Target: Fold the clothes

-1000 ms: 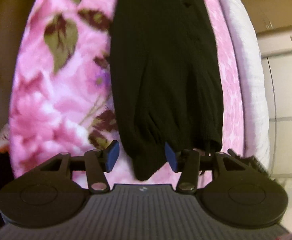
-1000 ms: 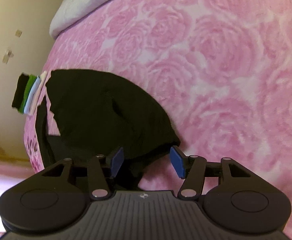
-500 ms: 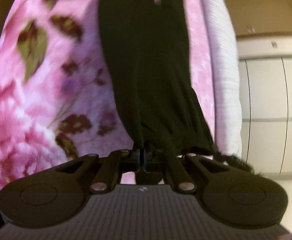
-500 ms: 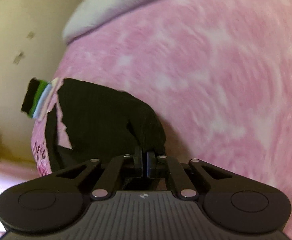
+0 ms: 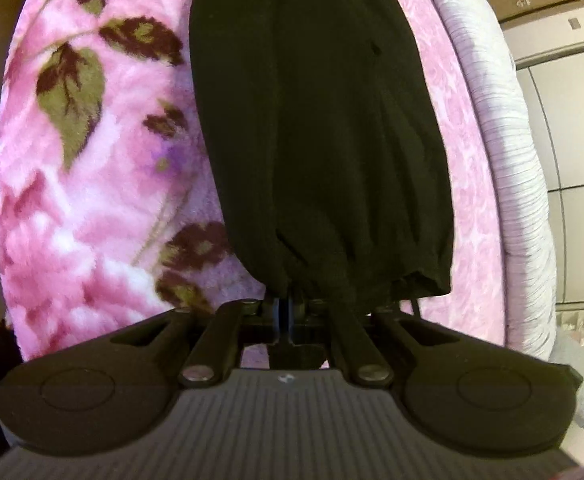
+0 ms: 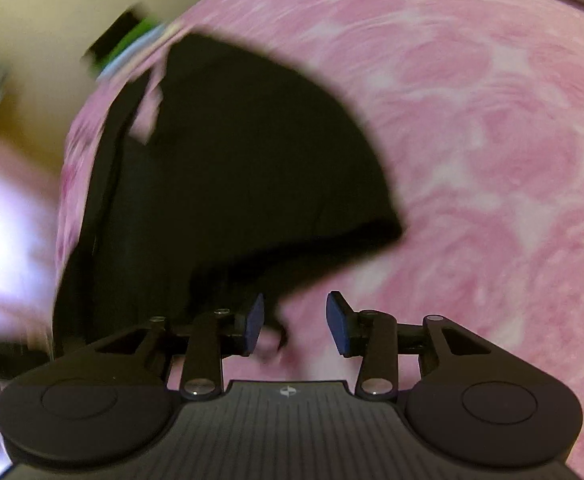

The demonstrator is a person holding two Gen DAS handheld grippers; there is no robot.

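A black garment lies lengthwise on a pink floral blanket. My left gripper is shut on the garment's near gathered hem, which bunches over the jaws. In the right wrist view the same garment lies folded on the pink bed cover, blurred by motion. My right gripper is open, its blue pads apart just in front of the garment's near edge, holding nothing.
A white ribbed pillow or duvet runs along the right of the bed. Pale cupboard doors stand beyond. A small stack of folded clothes, black, green and white, sits at the bed's far left edge.
My left gripper closed on the black garment's hem and stays shut on it. My right gripper closed on the garment's edge half a second ago and has now opened and let it go.
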